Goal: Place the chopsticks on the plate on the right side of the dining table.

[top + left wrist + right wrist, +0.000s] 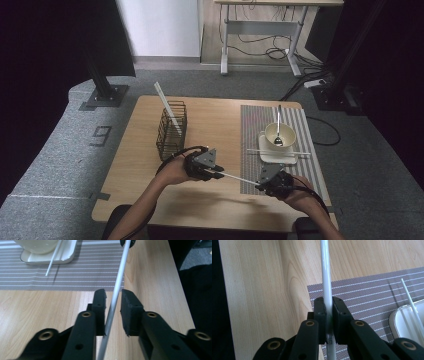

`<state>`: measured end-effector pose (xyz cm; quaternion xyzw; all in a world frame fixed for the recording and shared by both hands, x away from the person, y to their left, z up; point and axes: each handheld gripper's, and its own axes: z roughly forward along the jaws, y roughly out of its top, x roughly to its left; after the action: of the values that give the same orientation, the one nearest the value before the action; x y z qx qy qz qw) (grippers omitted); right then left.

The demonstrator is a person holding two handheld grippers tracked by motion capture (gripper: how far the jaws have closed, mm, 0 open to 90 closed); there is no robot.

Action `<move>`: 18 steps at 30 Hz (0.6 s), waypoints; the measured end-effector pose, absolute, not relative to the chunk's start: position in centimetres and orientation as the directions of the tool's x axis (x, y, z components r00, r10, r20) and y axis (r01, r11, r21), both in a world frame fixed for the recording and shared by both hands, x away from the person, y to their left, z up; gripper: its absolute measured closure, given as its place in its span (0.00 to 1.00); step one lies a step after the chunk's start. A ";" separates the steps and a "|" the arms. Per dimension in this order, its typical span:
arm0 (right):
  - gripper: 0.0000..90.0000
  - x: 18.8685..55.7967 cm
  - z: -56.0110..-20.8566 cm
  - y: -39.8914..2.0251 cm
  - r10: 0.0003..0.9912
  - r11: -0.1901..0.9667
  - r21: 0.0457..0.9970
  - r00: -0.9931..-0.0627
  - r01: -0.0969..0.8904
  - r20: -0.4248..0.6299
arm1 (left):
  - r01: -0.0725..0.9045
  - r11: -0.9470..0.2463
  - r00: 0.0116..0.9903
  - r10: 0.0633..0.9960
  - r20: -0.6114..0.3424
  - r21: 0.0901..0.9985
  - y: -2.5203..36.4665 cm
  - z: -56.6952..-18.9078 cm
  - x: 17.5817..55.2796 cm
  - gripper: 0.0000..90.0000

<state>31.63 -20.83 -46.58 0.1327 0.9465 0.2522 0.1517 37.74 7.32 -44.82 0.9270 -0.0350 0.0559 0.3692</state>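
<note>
A thin white stick [240, 178] spans the gap between my two grippers, just above the wooden table [215, 120]. My right gripper [261, 186] is shut on one end of it; in the right gripper view the pads press on the stick [325, 270] from both sides at the gripper [327, 301]. My left gripper [220, 172] is at the other end. In the left gripper view the stick [120, 277] runs between the jaws of the gripper [113, 293], which stand slightly apart, with a gap on the right side.
A dark wire basket [171, 130] at the table's left holds another white stick [164, 100]. On the striped placemat [255, 150] a white tray [270, 156] carries a bowl [286, 131] with a spoon [278, 120]. A third stick [300, 153] lies across the tray.
</note>
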 end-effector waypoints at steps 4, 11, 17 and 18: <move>0.92 31.6 -46.3 -20.9 0.328 0.836 0.521 -0.918 0.172 -0.222 | -0.111 -0.712 0.985 0.013 0.170 0.694 7.5 -44.8 37.5 0.69; 0.92 31.9 -46.0 -21.7 0.361 0.830 0.521 -0.903 0.197 -0.233 | -0.027 -0.661 0.980 0.132 0.152 0.750 8.1 -44.6 37.5 0.52; 0.92 32.1 -46.0 -22.2 0.387 0.825 0.521 -0.890 0.218 -0.240 | 0.041 -0.617 0.970 0.214 0.117 0.785 8.2 -44.4 37.2 0.34; 0.92 32.1 -46.0 -22.3 0.389 0.826 0.520 -0.889 0.220 -0.241 | 0.052 -0.610 0.966 0.232 0.116 0.790 8.2 -44.4 37.1 0.31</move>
<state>32.12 -22.29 -46.00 0.1619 0.9400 0.2469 0.1709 37.11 8.17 -44.39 0.8913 0.0797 0.1039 0.4342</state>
